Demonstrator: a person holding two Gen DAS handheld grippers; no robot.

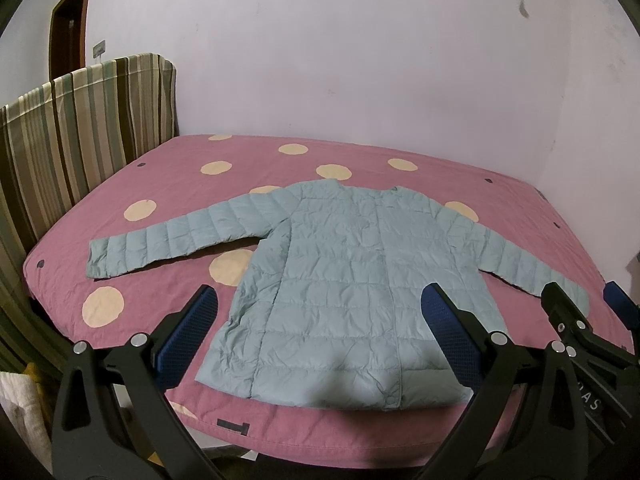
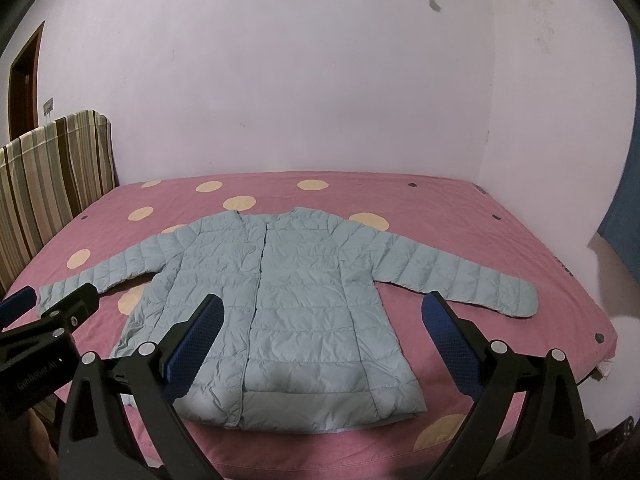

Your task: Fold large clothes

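two grippers, both mine, hang above the near edge of the bed with nothing in them. the left gripper [image 1: 318,334] stands with its blue-padded fingers spread wide, and the right gripper [image 2: 322,338] is just as wide. between and beyond them the pale blue-green quilted puffer jacket [image 1: 344,280] lies flat, front up, on the pink bedspread with cream dots [image 1: 160,184]. its hem sits close to the near edge, its collar points toward the far edge by the wall, and each sleeve is stretched out toward a side edge. the front placket looks closed. no fold is made yet.

i judge this jacket to be light, soft and puffy, with a slick shell that may slide out of a shallow pinch and spring back open after folding. i would take the left sleeve cuff [image 1: 100,258] with one gripper and the right sleeve cuff [image 2: 516,300] with the other, biting deep across the quilting, then bring each sleeve in over the body.
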